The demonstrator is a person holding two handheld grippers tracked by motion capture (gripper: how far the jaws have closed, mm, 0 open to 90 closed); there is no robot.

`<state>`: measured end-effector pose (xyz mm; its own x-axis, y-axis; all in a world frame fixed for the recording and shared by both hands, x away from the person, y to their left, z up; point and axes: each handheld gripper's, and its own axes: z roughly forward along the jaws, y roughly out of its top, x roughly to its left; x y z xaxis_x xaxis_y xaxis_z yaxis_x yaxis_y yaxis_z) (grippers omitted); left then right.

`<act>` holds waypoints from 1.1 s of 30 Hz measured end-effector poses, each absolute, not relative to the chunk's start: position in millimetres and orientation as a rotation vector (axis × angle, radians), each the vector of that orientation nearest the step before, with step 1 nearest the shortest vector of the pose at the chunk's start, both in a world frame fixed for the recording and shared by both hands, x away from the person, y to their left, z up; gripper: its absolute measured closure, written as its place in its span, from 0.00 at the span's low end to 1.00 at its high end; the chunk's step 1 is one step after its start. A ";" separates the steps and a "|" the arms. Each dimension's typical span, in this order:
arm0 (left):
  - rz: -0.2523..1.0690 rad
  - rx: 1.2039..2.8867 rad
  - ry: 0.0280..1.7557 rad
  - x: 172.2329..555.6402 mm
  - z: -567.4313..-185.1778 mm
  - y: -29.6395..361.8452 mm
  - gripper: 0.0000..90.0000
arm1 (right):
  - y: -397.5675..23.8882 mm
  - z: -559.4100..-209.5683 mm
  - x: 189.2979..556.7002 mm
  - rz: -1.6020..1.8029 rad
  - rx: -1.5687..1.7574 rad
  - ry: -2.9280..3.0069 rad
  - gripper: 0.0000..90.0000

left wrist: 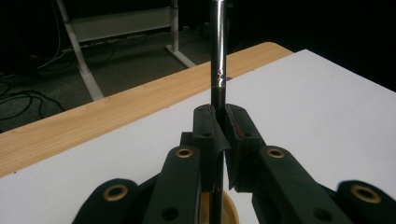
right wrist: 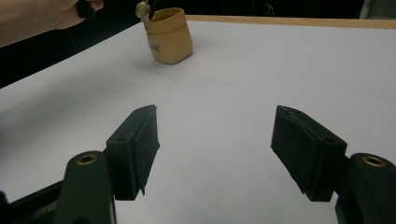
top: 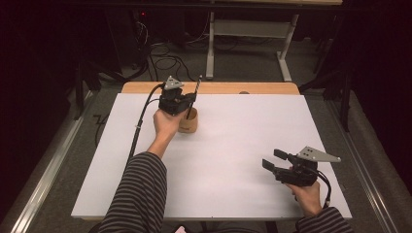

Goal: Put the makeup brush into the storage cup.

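A tan cup-shaped holder [top: 189, 122] [right wrist: 169, 35] stands on the white table top [top: 233, 145], left of centre near the far edge. My left gripper [top: 190, 101] [left wrist: 219, 122] is above it, shut on a thin dark rod [top: 194, 97] [left wrist: 218, 51] that stands nearly upright with its lower end in the holder. The holder's rim [left wrist: 229, 210] is just below the jaws in the left gripper view. My right gripper [top: 273, 159] [right wrist: 215, 144] rests low over the table at the right front, open, with nothing between its pads.
A wooden strip [top: 218, 88] [left wrist: 93, 116] runs along the table's far edge. Behind it on the floor are a grey metal frame [top: 248, 43] and loose cables [top: 165, 58]. White surface stretches between the two grippers.
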<state>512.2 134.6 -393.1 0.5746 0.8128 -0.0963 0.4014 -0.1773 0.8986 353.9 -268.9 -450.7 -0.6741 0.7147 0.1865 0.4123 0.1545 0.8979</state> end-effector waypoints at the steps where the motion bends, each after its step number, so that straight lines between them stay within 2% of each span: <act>1: 0.510 1.792 0.998 512.3 -393.3 134.5 0.93 | -268.7 -450.7 353.8 1.525 1.085 2.154 0.37; 33: 0.494 1.862 1.024 505.9 -390.1 139.9 0.92 | -266.0 -451.0 353.2 1.511 1.069 2.167 0.37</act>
<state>505.9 139.9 -390.1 0.5728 0.8157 -0.0805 0.4447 -0.2267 0.8665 353.2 -266.0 -451.0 -0.6825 0.7108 0.1704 0.4058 0.1745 0.8971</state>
